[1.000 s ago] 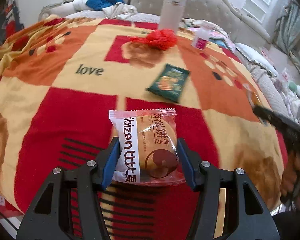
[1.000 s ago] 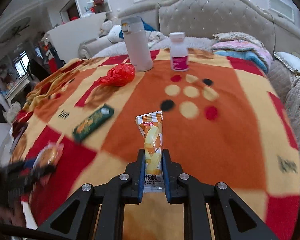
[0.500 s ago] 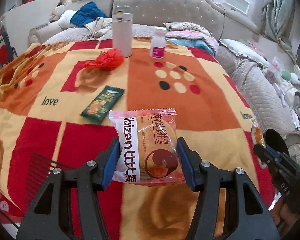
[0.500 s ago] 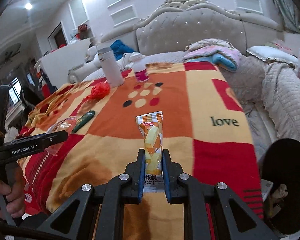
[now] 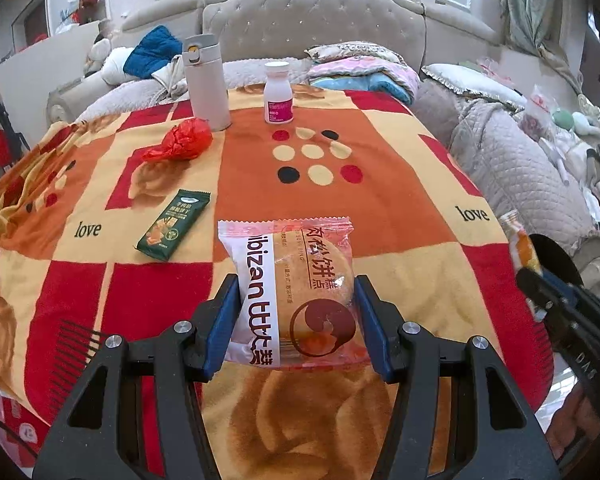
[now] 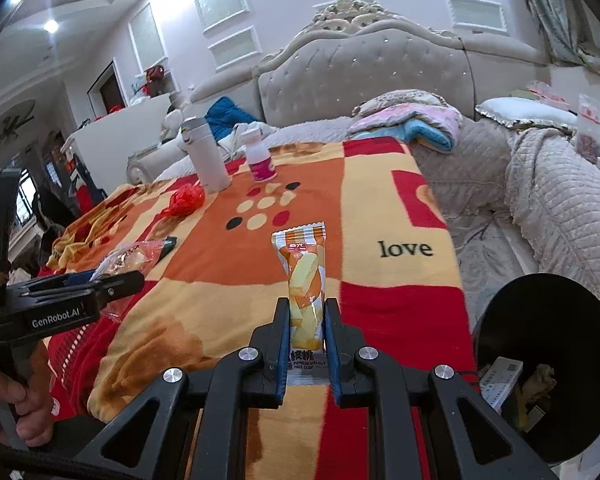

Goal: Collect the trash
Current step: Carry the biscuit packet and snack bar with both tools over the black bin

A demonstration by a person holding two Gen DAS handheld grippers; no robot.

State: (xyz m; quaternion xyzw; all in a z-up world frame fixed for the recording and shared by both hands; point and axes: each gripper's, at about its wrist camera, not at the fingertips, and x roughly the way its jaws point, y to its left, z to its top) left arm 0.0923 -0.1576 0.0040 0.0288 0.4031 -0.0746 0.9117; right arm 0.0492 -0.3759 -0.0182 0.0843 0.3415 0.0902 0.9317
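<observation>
My left gripper [image 5: 296,304] is shut on a pink-and-white cake packet [image 5: 296,292], held up over the blanket. In the right wrist view my right gripper [image 6: 307,320] is shut on a slim orange snack wrapper [image 6: 304,280], standing upright between the pads. A green snack packet [image 5: 175,224] and a crumpled red plastic bag [image 5: 184,142] lie on the blanket. A black bin [image 6: 548,364] with some trash inside sits low at the right, beside the bed's corner. The left gripper [image 6: 100,280] with its packet shows at the left of the right wrist view.
A red, orange and yellow blanket [image 5: 380,200] covers the bed. A grey flask [image 5: 206,80] and a white bottle with a pink label [image 5: 278,94] stand at its far end. Pillows and bedding lie beyond; a quilted grey cover [image 6: 560,200] is at the right.
Both grippers have swung to the right across the bed with their packets still held. The black bin has come into the right wrist view at the lower right.
</observation>
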